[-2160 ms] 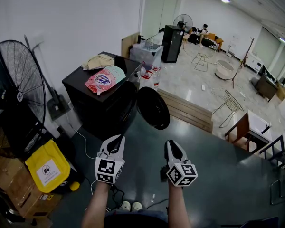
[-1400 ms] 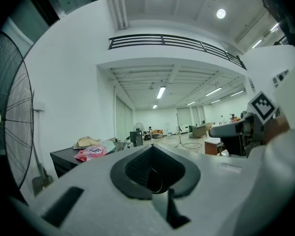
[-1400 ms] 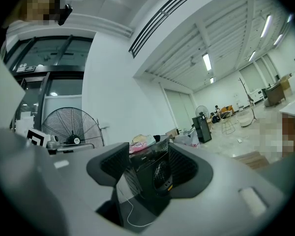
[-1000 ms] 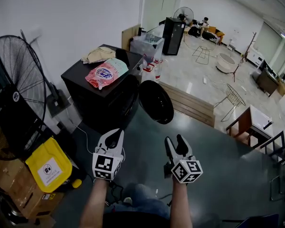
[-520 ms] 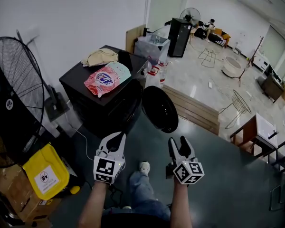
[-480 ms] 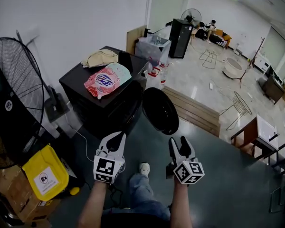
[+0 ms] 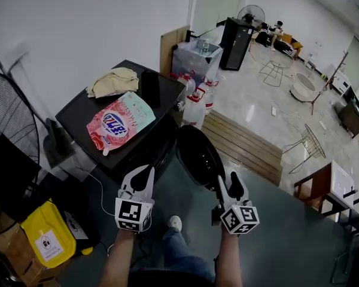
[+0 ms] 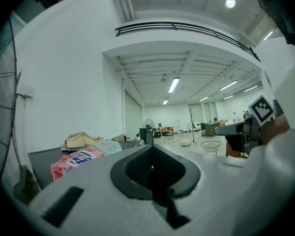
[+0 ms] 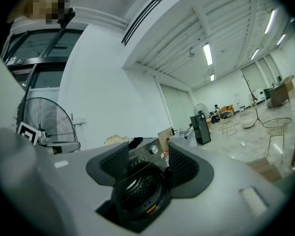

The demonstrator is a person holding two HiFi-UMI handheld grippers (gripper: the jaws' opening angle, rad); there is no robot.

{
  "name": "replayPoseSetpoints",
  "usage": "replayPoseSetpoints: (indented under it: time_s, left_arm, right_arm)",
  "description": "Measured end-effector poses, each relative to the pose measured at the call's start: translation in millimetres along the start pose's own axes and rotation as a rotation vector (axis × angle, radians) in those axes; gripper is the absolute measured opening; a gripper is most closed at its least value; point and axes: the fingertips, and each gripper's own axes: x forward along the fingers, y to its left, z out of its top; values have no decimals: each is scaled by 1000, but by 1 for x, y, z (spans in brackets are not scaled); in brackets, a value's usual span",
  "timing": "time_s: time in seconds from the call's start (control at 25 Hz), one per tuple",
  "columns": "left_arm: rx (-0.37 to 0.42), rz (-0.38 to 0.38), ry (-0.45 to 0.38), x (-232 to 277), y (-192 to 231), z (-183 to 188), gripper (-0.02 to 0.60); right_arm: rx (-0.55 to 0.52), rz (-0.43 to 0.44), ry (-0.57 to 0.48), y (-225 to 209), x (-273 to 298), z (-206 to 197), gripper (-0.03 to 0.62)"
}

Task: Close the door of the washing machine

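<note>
Washing machine door (image 7: 198,155) is standing open; near it the right tool (image 7: 228,179) is gaping empty, the left tool (image 7: 147,170) pinching shut.

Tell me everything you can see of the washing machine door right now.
The door is a round, glossy black disc, swung wide open from the front of the black washing machine. The right hand-held gripper, jaws apart, is just by its near rim; whether they touch is unclear.
</note>
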Motion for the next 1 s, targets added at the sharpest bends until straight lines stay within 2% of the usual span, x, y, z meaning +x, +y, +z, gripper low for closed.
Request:
replayPoseSetpoints:
  time_s: [0.32, 0.6, 0.8, 1.0]
  left_arm:
    - [-33, 42, 62, 106, 21, -15, 8]
    - [-46, 51, 97, 139, 30, -22, 8]
    - [-33, 20, 113, 154, 26, -27, 8]
    - [-33, -28, 133, 165, 16, -47, 8]
  right_arm:
    - [10, 31, 86, -66, 95, -9, 247]
    - [37, 48, 145, -85, 127, -29, 249]
    - [48, 25, 166, -97, 128, -43, 249]
    - [54, -9, 210, -111, 121, -76, 249]
